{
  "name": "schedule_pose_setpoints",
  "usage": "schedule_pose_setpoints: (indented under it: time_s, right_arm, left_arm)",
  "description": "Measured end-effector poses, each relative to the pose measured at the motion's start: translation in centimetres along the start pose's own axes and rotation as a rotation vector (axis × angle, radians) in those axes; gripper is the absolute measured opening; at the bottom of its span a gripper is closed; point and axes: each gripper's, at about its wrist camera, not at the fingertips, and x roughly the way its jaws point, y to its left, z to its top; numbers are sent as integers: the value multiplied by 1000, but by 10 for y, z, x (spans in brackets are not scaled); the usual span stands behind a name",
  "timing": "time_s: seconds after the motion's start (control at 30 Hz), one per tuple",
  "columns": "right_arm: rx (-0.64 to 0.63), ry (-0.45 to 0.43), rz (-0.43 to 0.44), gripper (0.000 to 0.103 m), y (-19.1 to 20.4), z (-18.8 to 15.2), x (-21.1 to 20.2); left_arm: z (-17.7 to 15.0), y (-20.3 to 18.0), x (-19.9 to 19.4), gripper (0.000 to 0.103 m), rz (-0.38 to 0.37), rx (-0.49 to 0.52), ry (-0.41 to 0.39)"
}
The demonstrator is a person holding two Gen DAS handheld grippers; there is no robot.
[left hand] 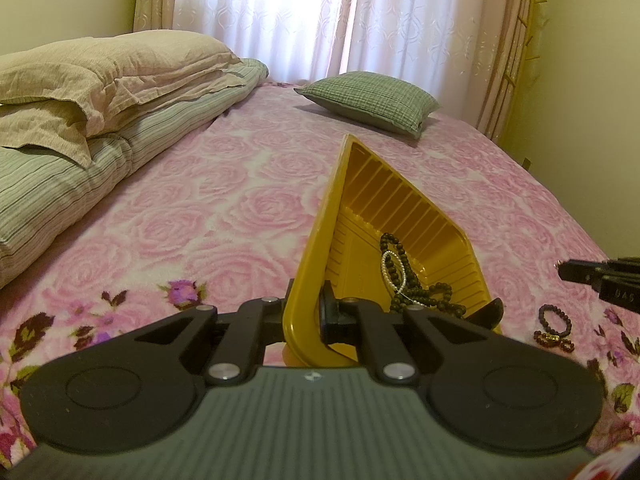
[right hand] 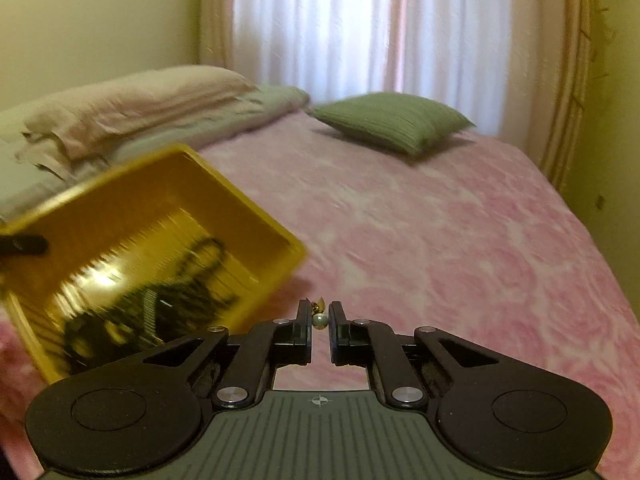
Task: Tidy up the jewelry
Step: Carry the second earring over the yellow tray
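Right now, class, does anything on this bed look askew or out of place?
Yes. The ribbed yellow plastic tray is tipped up on edge, clamped by the left claw, so its bead necklaces have slid to the low end. Two dark bead bracelets lie outside it on the pink rose blanket.

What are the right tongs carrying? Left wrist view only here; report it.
Observer: The right tongs pinch a small pearl piece with a gold fitting.
Operator: Say where it hangs.
Observer: Just off the near right corner of the yellow tray, outside it, over the pink blanket.
Operator: Confirm the tray faces it.
Observer: Yes. From the right wrist the tray's open side tilts toward the right tongs, with dark beads blurred inside.
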Motion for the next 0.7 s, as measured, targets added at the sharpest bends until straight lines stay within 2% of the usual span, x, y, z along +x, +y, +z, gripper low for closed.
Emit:
schedule_pose_setpoints:
  time_s: [0.33, 0.7]
  right_arm:
    - [-10, -42, 146, 8, 48, 24, -2]
    - [-56, -39, 221, 8, 82, 33, 9]
  left_arm:
    - [-1, -1, 0, 7, 0, 14, -8]
    - [-1, -2, -1, 7, -6, 14, -20]
